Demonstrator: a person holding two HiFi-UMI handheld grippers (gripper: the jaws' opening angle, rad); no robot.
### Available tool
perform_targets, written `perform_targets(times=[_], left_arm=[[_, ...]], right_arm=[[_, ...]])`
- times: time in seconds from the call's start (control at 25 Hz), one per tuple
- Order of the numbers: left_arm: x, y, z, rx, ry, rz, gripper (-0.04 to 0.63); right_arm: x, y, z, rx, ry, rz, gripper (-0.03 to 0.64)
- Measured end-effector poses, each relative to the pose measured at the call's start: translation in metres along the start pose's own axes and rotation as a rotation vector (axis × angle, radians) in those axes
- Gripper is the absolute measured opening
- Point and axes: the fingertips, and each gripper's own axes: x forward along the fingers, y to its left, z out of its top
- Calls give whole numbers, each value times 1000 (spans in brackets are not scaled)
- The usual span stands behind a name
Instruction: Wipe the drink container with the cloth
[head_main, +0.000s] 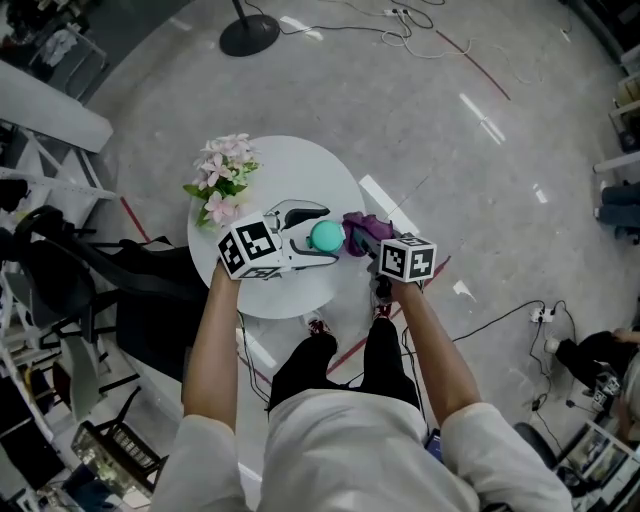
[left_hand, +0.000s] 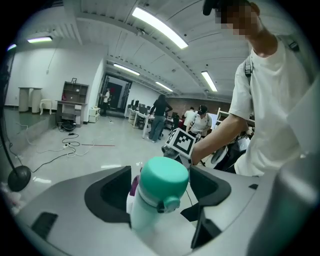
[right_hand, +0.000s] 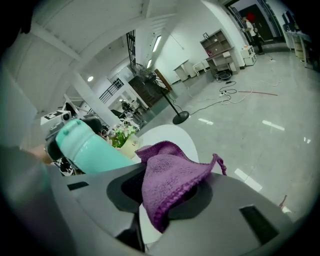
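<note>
A mint-green drink bottle (head_main: 326, 236) stands over the round white table (head_main: 290, 160), between the jaws of my left gripper (head_main: 330, 238). In the left gripper view the bottle (left_hand: 159, 197) has its cap up, and a gap shows on each side between it and the jaws. My right gripper (head_main: 362, 238) is shut on a purple knitted cloth (head_main: 358, 224), close to the bottle's right side. In the right gripper view the cloth (right_hand: 170, 180) hangs bunched from the jaws, with the bottle (right_hand: 90, 150) just left of it.
A pot of pink flowers (head_main: 225, 180) stands at the table's left edge. A black chair (head_main: 120, 275) is left of the table. A round stand base (head_main: 248, 35) and loose cables (head_main: 400, 30) lie on the floor beyond. Several people stand far off.
</note>
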Motion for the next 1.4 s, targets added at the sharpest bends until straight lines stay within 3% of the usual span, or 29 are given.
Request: perform_targets(times=[0.16, 0.28, 0.44, 0.52, 0.68, 0.8, 1.08, 1.28, 1.4], left_arm=[[-15, 4, 5, -96, -73, 143, 377], [-24, 2, 6, -154, -115, 337, 377], [-21, -10, -13, -219, -66, 635, 377], [-26, -14, -15, -327, -122, 813, 377], [-37, -26, -12, -624, -283, 1117, 377], [-36, -26, -4, -726, -333, 1268, 379], [-20, -11, 1, -783, -314, 1470, 408], [-15, 1, -11, -839, -285, 1485, 410], [-22, 6, -15, -830, -274, 1495, 410]], right_arm=[[-32, 11, 20, -51, -22, 38, 103], [-55, 21, 39, -116, -34, 69, 103], [-77, 35, 67, -196, -50, 108, 103], [-88, 43, 81, -193, -62, 142, 103], [-104, 56, 101, -109, -89, 236, 103], [-111, 56, 114, -115, -112, 246, 103], [-123, 51, 122, -150, -86, 253, 103], [-124, 47, 111, -161, -52, 238, 103], [-122, 47, 106, -150, -46, 236, 103]])
